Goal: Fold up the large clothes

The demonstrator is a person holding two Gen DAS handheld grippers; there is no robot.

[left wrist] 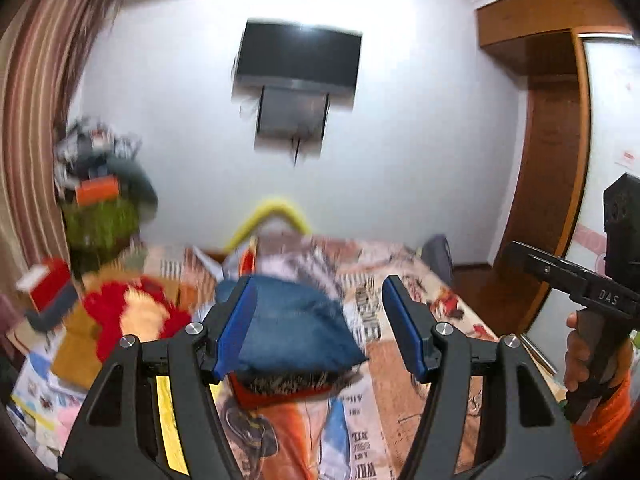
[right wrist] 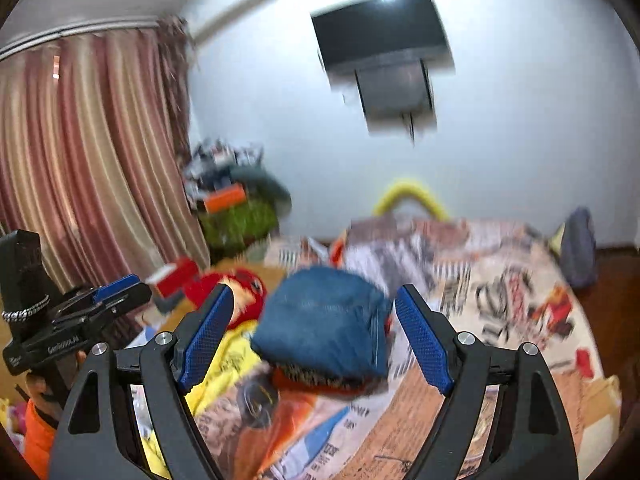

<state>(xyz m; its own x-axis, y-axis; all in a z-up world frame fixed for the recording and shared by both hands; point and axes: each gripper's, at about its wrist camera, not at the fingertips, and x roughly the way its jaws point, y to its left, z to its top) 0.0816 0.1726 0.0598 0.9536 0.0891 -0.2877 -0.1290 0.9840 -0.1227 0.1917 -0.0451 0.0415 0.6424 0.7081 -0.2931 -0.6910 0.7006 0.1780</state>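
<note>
Far left: striped curtain [right wrist: 80, 140] in pink/beige. Next to it a pile of clutter w/ an orange box [left wrist: 96, 190] on top, blurred. Below that a red box [left wrist: 50, 282] and a red plush toy [left wrist: 132, 312] at the bed's left edge.

Left gripper [left wrist: 320, 328] raised above the bed, jaws spread wide, nothing between its blue pads [left wrist: 236, 328]. Right gripper [right wrist: 316, 340] same: jaws released, holding nothing; blue pads [right wrist: 208, 336] either side of the stack in view, not touching it.

Centre: folded blue jeans [left wrist: 296, 332] lie on top of a stack of 2+ folded items, a dark speckled garment [left wrist: 288, 380] and sth red-orange under it. Stack sits on the bed w/ a comic-print bedsheet [right wrist: 500, 300]. Yellow garment [right wrist: 236, 356] lies just left of the stack.

Wall behind: black TV [left wrist: 298, 58] mounted high, yellow tube [left wrist: 266, 216] at the bed's far end. Right: grey bag [right wrist: 580, 248] near the bed's far corner, wooden wardrobe [left wrist: 552, 140] beyond.
</note>
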